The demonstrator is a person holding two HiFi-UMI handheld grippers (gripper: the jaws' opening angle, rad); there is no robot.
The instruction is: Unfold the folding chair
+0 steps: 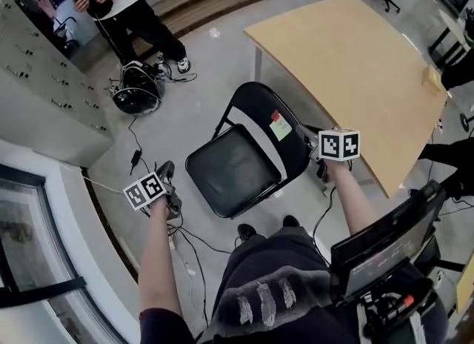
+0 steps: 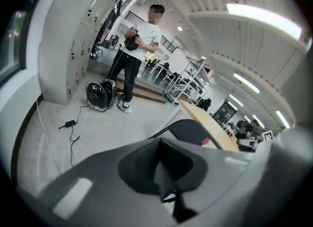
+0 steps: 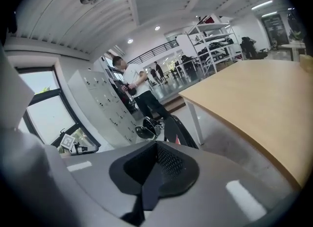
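Observation:
The black folding chair stands opened on the grey floor, its seat flat and its curved backrest upright, with a red and a pale sticker on it. My left gripper hovers left of the seat, apart from it and shut on nothing. To the right of the backrest, my right gripper is close to the frame's edge, also shut and empty. In the left gripper view the closed jaws point over the chair back. The right gripper view shows closed jaws with the chair back beyond them.
A light wooden table stands right of the chair. A person stands at the far left beside a black bag. Cables and a power adapter lie on the floor. Grey lockers line the left; a dark screen sits at lower right.

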